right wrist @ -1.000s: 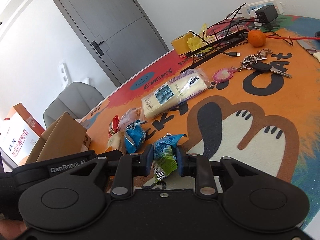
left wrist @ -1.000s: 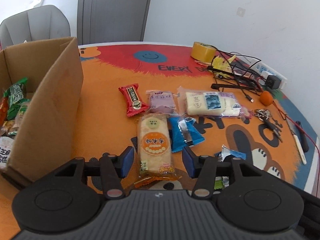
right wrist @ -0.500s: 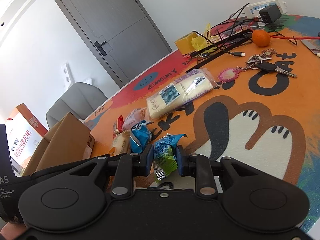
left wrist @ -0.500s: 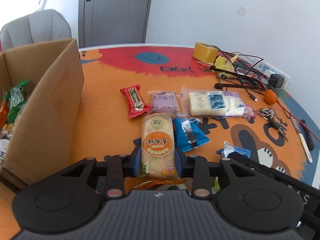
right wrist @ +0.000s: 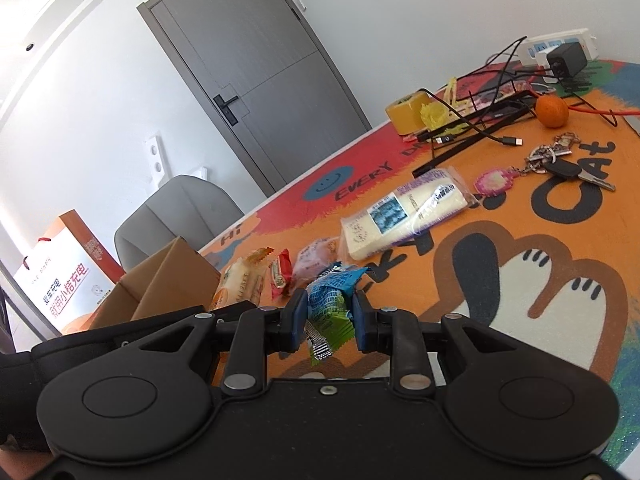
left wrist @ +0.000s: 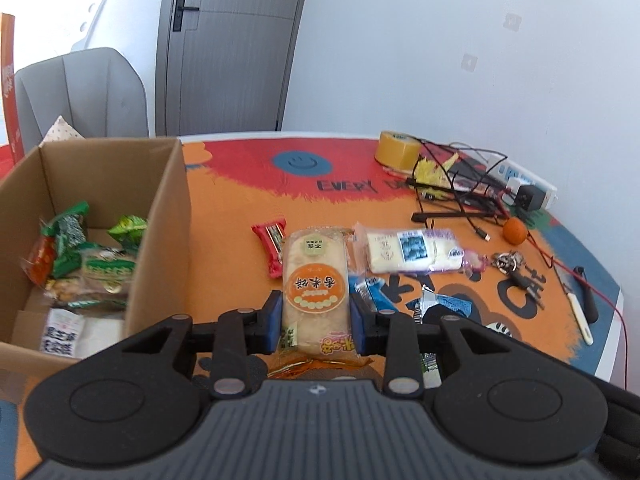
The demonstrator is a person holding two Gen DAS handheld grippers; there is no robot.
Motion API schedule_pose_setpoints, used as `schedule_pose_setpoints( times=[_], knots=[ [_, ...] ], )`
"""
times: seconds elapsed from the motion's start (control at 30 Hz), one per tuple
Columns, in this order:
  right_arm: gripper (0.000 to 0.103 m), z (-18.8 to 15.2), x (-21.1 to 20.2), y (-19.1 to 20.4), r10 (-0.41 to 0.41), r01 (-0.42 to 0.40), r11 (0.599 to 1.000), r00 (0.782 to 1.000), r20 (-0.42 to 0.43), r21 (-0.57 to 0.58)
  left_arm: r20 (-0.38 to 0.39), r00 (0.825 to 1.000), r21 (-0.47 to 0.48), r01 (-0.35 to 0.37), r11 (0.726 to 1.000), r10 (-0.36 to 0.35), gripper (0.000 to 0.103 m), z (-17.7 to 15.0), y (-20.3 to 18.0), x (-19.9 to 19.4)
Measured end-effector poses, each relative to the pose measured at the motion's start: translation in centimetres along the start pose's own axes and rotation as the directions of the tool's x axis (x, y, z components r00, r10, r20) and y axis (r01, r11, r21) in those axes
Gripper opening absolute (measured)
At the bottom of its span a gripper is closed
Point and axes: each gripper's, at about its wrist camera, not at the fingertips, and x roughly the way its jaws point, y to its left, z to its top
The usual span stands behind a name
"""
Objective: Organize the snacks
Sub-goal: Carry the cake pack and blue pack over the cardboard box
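Orange-labelled rice cracker pack (left wrist: 315, 292) clamped in the left gripper (left wrist: 316, 320), blue-and-green snack packet (right wrist: 330, 306) clamped in the right gripper (right wrist: 327, 318).

Each pack sits squarely between its blue pads, pinched from both sides (neither pair is slack). The cracker pack stands lengthwise, lifted above the orange tablecloth (left wrist: 228, 240) just right of the open cardboard box (left wrist: 160, 216), which holds several snacks. A red snack bar (left wrist: 272, 248) and a white bread packet (left wrist: 412, 250) lie on the cloth beyond.
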Motion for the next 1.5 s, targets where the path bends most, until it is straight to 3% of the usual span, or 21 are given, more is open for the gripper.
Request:
schedule_pose_setpoints(
  times=[0.93,1.5],
  knots=[
    [0.025,0.5,-0.8,7.2,0.096,-0.091,0.991,0.995,0.042,-0.102,0.138,0.990,-0.074,-0.020,0.997,0.030,0.033,1.9,5.1,-6.9],
    [0.025,0.1,1.0,13.2,0.117,-0.110,0.972,0.993,0.019,-0.207,0.155,0.983,-0.237,-0.063,0.970,0.102,0.033,1.8,13.5,-7.8]
  ],
)
